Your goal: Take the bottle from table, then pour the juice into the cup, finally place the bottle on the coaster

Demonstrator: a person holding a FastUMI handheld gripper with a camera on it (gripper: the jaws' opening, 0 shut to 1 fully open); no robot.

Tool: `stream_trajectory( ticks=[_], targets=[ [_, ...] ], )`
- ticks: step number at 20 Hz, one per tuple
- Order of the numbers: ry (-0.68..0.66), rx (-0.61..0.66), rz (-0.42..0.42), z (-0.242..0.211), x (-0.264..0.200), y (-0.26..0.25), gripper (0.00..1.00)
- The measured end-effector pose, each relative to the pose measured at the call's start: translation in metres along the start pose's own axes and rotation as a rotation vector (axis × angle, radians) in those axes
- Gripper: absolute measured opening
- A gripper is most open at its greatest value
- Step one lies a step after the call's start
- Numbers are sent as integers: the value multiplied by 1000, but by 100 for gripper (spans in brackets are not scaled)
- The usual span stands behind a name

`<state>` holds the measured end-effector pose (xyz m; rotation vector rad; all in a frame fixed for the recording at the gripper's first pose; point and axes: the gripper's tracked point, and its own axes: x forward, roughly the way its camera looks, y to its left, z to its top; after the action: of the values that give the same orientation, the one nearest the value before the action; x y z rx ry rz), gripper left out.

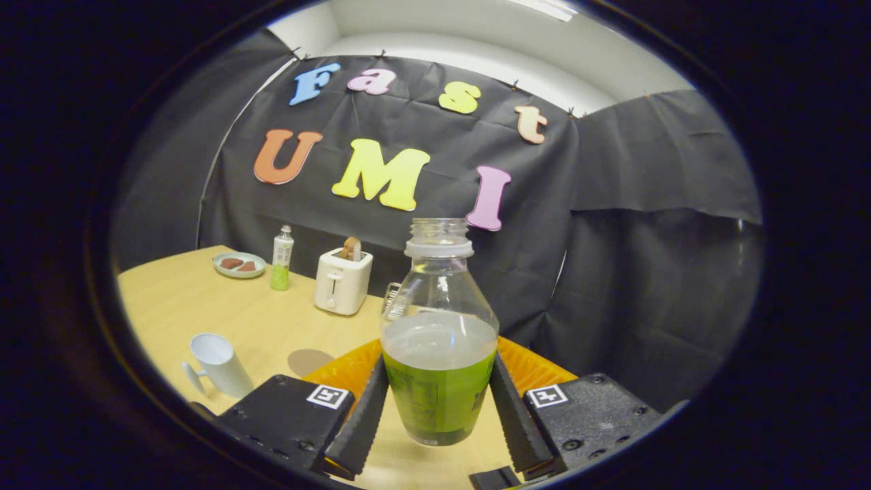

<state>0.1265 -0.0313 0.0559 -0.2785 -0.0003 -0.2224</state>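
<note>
We saw the hand-held gripper (439,401) pinching the clear, uncapped plastic bottle of green juice (439,340), lifted above the wooden tabletop (224,313). Left of the bottle stood the white mug (219,364); the round brown coaster (309,361) lay between them.

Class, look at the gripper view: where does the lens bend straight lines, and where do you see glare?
Gripper view: the table edge bows into a curve toward the rim; small white glints sit on the clear upper bottle, held between the gripper fingers; the toaster stays fairly sharp.
</note>
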Motion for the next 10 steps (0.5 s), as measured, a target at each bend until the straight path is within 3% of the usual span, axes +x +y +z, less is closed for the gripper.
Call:
stream_trajectory(
  ticks=[4, 10],
  targets=[
    [-65, -228, -82, 24, -1, 4, 81],
    [-146, -538, -90, 51, -8, 53, 81]
  ],
)
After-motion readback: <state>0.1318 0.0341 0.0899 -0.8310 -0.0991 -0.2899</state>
